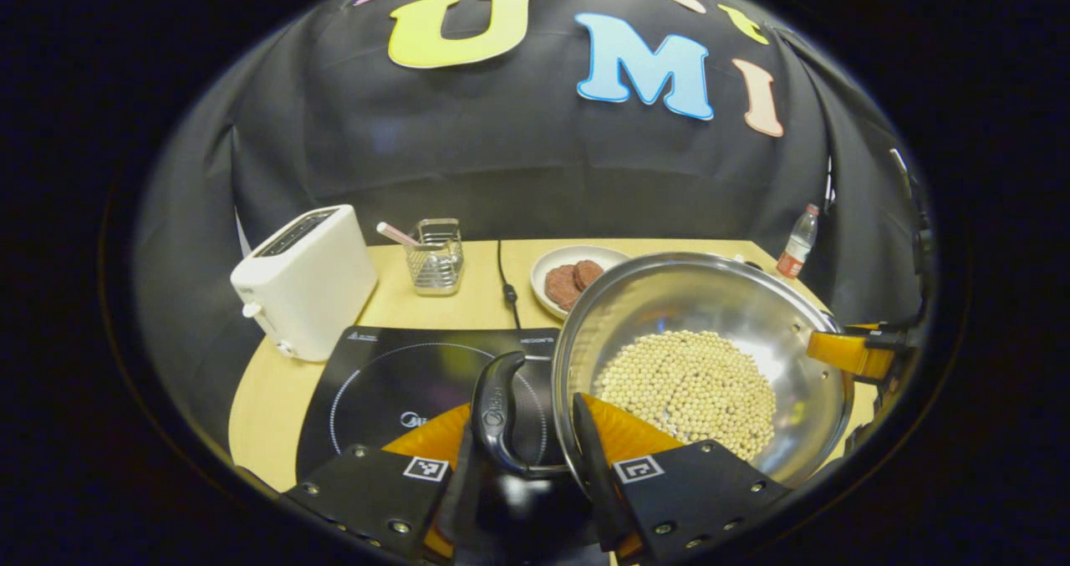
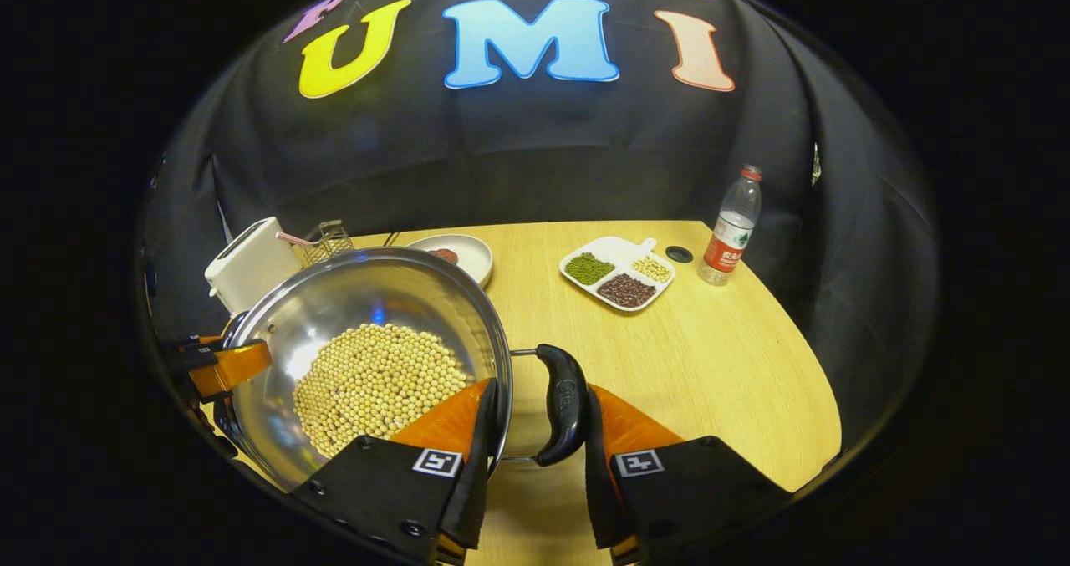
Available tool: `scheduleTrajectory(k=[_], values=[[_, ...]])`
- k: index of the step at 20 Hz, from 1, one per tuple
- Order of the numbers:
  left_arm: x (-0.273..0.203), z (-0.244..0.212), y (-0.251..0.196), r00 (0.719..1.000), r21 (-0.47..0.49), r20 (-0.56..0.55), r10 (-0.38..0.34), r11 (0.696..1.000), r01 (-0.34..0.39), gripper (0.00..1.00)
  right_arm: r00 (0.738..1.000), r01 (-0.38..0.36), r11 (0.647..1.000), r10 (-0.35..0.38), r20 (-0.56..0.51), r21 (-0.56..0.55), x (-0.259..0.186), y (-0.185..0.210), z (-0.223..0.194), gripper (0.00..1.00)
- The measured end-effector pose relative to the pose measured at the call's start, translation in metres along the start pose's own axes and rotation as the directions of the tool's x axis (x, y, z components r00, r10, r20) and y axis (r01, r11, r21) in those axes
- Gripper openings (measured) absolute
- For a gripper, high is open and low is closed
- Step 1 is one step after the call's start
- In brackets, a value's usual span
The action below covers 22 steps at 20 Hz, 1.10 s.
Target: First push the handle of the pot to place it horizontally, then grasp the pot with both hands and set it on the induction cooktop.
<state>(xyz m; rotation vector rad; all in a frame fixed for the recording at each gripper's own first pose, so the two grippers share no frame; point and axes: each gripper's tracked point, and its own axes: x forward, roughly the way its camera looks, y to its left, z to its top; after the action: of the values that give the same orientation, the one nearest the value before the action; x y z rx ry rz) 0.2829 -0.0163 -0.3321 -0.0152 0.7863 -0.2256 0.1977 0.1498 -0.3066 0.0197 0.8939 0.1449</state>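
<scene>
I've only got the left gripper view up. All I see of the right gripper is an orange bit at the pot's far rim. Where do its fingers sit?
Observer: In the right gripper view, the right gripper straddles the pot's black handle. One finger is by the rim and the other is at the handle's outer side. I cannot tell whether they press.
Operator: How does that handle lie?
Observer: It sticks out sideways from the rim on two thin metal arms.
Operator: What's on the table past it?
Observer: A white divided tray of green, dark red and pale beans sits on the table, well apart from the pot.
</scene>
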Motion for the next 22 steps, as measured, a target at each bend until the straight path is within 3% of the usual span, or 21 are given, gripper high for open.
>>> scheduleTrajectory(k=[7,11,13,21,22], values=[[-0.005,-0.002,0.054,0.999,-0.008,0.007,0.041,0.999,-0.041,0.56,0.999,-0.031,0.999,0.031,0.008,-0.008,0.006,0.046,0.005,0.52],[-0.009,-0.003,0.084,0.998,-0.017,0.011,0.059,0.998,-0.058,0.60,0.999,-0.053,0.998,0.053,0.012,-0.018,0.008,0.070,0.008,0.52],[-0.010,-0.003,0.099,0.998,-0.021,0.012,0.069,0.997,-0.069,0.56,0.998,-0.064,0.998,0.064,0.009,-0.022,0.010,0.085,0.010,0.49],[-0.009,-0.008,0.153,0.995,-0.038,0.008,0.098,0.995,-0.098,0.58,0.995,-0.101,0.994,0.101,0.021,-0.036,0.014,0.135,0.012,0.49],[-0.007,-0.010,0.160,0.995,-0.039,0.004,0.101,0.994,-0.101,0.59,0.994,-0.105,0.994,0.106,0.017,-0.036,0.016,0.141,0.011,0.52]])
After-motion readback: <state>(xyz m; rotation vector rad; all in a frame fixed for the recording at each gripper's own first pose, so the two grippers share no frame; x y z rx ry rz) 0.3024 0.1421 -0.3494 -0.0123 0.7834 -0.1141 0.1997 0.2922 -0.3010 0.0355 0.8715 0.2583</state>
